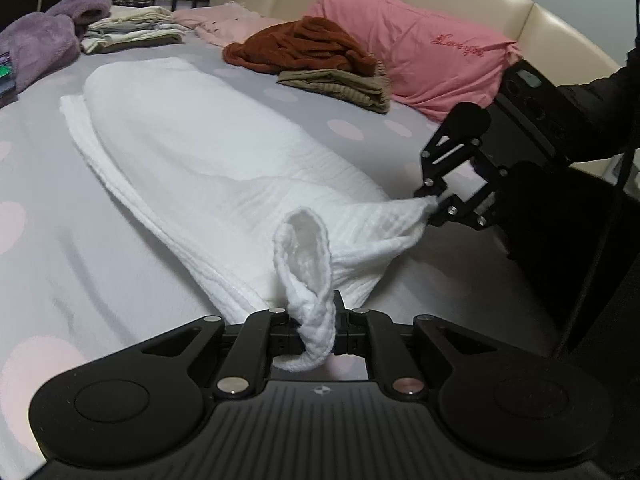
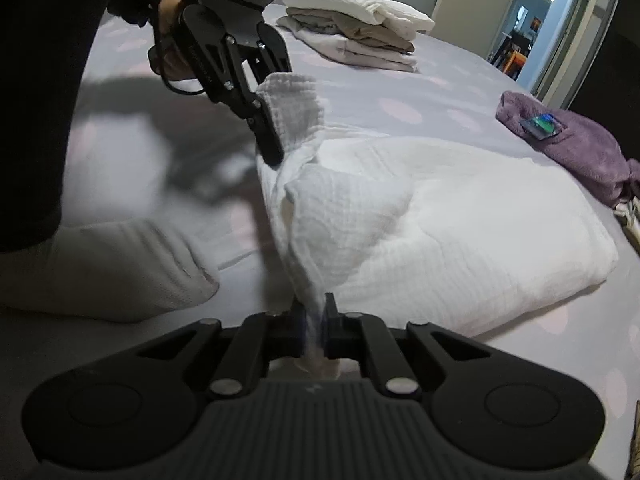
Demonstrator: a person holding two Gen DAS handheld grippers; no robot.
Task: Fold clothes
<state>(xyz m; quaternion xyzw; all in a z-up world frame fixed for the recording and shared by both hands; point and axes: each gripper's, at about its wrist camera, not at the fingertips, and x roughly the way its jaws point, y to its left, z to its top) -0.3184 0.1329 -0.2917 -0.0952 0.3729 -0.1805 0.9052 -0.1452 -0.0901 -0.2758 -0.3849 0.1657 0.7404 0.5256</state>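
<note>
Over bed (image 1: pixel 60 240): both grippers angled down, fingers clamped on white cloth (image 1: pixel 208 168) corners.

right claw (image 2: pixel 314 330) pinching white cloth (image 2: pixel 440 216) corner; left claw (image 2: pixel 272 148) clamped on opposite corner.

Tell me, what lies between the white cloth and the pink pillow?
In the left wrist view, bare dotted bedsheet separates the white cloth from the pink pillow; folded olive clothes sit beside it.

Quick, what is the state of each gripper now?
Left gripper: closed on a corner of the white cloth.
Right gripper: closed on another corner of the white cloth.
</note>
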